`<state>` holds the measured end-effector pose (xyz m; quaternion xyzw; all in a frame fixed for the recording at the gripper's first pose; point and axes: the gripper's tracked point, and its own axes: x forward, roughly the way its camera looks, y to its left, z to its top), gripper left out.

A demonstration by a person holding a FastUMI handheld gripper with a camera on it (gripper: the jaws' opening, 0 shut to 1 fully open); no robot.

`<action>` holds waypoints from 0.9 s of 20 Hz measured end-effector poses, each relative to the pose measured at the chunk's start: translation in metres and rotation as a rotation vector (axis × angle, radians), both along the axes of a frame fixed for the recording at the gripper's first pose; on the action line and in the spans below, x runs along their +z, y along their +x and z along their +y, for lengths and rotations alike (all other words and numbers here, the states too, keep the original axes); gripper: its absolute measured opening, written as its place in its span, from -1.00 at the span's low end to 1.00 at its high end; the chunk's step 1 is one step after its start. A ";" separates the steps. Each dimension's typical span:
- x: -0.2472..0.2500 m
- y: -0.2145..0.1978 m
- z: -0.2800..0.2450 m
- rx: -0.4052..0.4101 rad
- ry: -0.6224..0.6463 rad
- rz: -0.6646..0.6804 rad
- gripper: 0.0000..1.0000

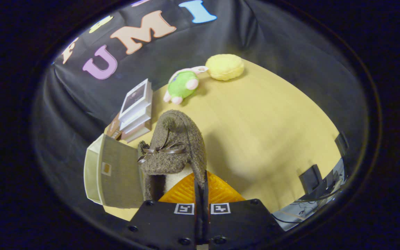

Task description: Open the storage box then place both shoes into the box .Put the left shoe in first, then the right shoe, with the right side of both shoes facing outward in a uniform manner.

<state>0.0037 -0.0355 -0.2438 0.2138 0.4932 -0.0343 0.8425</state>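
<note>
The jaws are pressed together on the rim of a brown fuzzy shoe (172, 146), pinching its heel-side edge so that the shoe, with a ribbon bow across its top, hangs just ahead of them, apparently lifted off the desk (255, 139). Just left of the jaws sits the storage box (116, 173), a grey-brown box whose opening I cannot make out from here, so whether it is already open is unclear. No other shoe can be made out, inside the box or elsewhere. My reading is that one shoe is in transit toward the box, and which shoe it is I cannot tell. Beyond the box lies a stack of books (135, 111); farther off are a green plush toy (182, 85) and a yellow round cushion (225, 66)
</note>
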 end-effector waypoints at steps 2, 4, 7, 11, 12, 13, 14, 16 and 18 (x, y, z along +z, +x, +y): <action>0.016 0.005 0.030 0.018 0.015 -0.021 -0.93; 0.028 0.008 0.061 0.035 0.030 -0.036 -0.93; 0.043 0.011 0.100 0.069 0.033 -0.051 -0.93; 0.071 0.023 0.155 0.106 0.072 -0.087 -0.93; 0.077 0.026 0.169 0.116 0.084 -0.098 -0.93; 0.083 0.029 0.184 0.128 0.094 -0.108 -0.93; 0.088 0.033 0.199 0.140 0.102 -0.117 -0.93; 0.090 0.038 0.229 0.159 0.116 -0.124 -0.93; 0.084 0.040 0.255 0.168 0.129 -0.117 -0.93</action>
